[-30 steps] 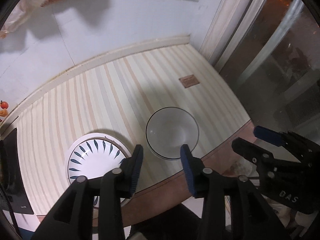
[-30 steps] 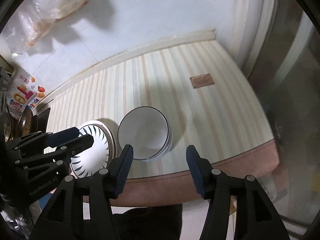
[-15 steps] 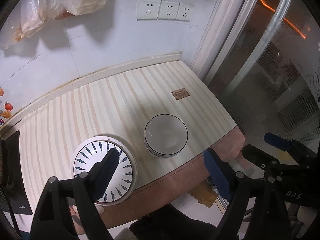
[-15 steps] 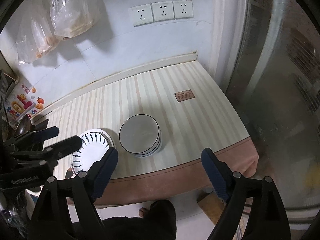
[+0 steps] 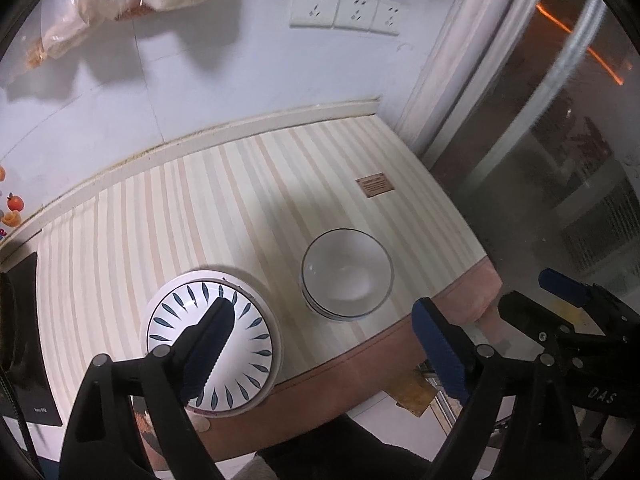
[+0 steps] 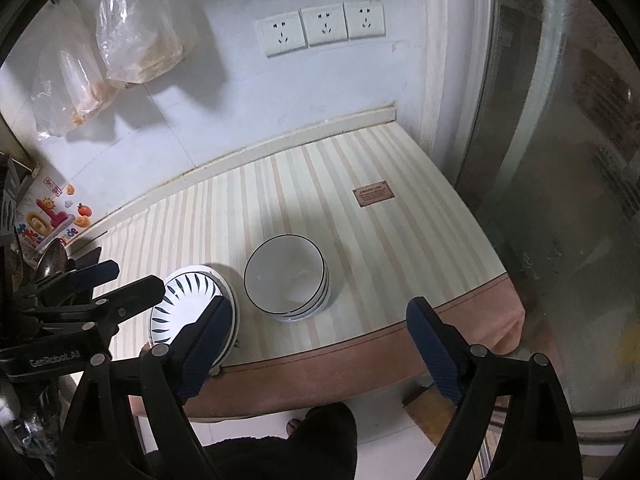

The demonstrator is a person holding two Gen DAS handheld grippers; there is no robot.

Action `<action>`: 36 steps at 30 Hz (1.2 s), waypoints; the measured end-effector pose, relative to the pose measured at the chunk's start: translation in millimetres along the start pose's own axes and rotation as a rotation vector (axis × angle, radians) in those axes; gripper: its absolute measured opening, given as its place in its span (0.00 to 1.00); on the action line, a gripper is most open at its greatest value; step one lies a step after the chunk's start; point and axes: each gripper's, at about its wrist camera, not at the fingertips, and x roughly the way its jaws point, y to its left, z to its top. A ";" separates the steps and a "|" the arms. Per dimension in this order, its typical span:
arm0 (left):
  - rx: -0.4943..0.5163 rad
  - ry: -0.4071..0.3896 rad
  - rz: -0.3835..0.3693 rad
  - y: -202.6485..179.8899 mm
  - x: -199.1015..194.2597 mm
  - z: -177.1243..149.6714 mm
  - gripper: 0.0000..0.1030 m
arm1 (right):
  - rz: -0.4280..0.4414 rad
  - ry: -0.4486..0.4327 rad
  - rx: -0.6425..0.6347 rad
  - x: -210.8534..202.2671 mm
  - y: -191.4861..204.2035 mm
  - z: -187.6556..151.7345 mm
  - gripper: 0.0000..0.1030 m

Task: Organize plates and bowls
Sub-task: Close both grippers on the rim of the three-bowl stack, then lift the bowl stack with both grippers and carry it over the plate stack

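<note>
A stack of white bowls with a dark rim (image 5: 346, 276) stands on the striped table near its front edge; it also shows in the right wrist view (image 6: 286, 278). To its left lies a stack of white plates with a blue leaf pattern (image 5: 240, 320), also in the right wrist view (image 6: 188, 298). My left gripper (image 5: 324, 352) is open wide and empty, held above and in front of the table edge. My right gripper (image 6: 320, 344) is also open wide and empty, above the front edge. Each gripper shows in the other's view, the right (image 5: 568, 320) and the left (image 6: 92, 292).
The striped tablecloth (image 6: 360, 240) has a pink front border and a small brown label (image 6: 371, 193). A wall with three sockets (image 6: 323, 28) and hanging plastic bags (image 6: 136, 40) is behind. A glass door (image 6: 560, 160) is on the right. Dark utensils (image 6: 48, 260) stand at far left.
Both grippers have opened wide from a narrower gap and pulled back and up from the table. The bowls and plates have stayed put.
</note>
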 end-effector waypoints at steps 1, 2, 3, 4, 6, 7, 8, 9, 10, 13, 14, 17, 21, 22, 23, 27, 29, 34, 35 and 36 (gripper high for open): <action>-0.004 0.011 0.002 2.8 6.5 2.8 0.88 | 0.000 0.010 -0.001 6.7 -0.4 2.2 0.89; -0.009 0.020 0.003 5.4 13.3 5.3 0.88 | -0.002 0.019 0.000 13.3 -0.7 3.8 0.89; -0.012 0.029 0.011 8.7 21.4 8.7 0.88 | -0.002 0.030 0.001 21.6 -1.0 6.1 0.89; -0.014 0.040 0.016 11.0 28.9 11.4 0.88 | -0.001 0.041 0.002 29.1 -1.7 8.2 0.89; -0.024 0.068 0.018 17.9 47.0 17.3 0.88 | 0.004 0.070 0.007 47.1 -3.5 13.5 0.89; -0.026 0.079 0.021 21.0 54.8 19.7 0.88 | 0.005 0.083 0.009 56.0 -3.8 16.2 0.89; -0.027 0.095 0.025 24.0 64.3 22.2 0.88 | 0.008 0.095 0.011 64.3 -3.9 18.8 0.89; -0.033 0.112 0.023 28.0 74.0 24.9 0.88 | 0.014 0.108 0.014 73.4 -4.1 21.8 0.89; -0.037 0.125 0.023 31.5 82.3 27.2 0.88 | 0.018 0.123 0.016 84.8 -4.5 25.2 0.89; -0.042 0.179 0.024 41.6 111.4 33.5 0.88 | 0.025 0.157 0.019 116.1 -5.4 31.8 0.89; -0.049 0.201 0.019 45.8 123.3 35.5 0.88 | 0.024 0.176 0.021 129.7 -6.0 34.3 0.89; -0.064 0.252 -0.004 53.4 149.5 38.3 0.88 | 0.047 0.217 0.034 163.0 -7.9 40.4 0.89; -0.075 0.336 -0.032 59.1 186.5 40.5 0.88 | 0.114 0.315 0.075 218.3 -18.0 40.2 0.89; -0.077 0.353 -0.044 59.8 193.3 41.0 0.88 | 0.131 0.338 0.081 228.6 -19.5 39.1 0.89; -0.082 0.371 -0.061 60.7 199.3 40.6 0.88 | 0.157 0.364 0.091 241.1 -21.7 37.2 0.89; -0.113 0.446 -0.122 62.4 220.9 38.9 0.88 | 0.237 0.433 0.115 275.1 -25.2 27.4 0.89; -0.124 0.479 -0.151 62.7 229.9 36.6 0.88 | 0.263 0.459 0.126 287.4 -26.8 23.1 0.89; -0.107 0.513 -0.226 57.4 242.1 32.4 0.86 | 0.331 0.503 0.157 317.6 -32.4 10.6 0.89; -0.108 0.522 -0.231 57.1 244.7 31.5 0.84 | 0.348 0.508 0.168 322.6 -33.8 7.9 0.89; -0.109 0.532 -0.245 56.3 247.2 30.0 0.79 | 0.358 0.511 0.175 325.4 -34.3 6.0 0.89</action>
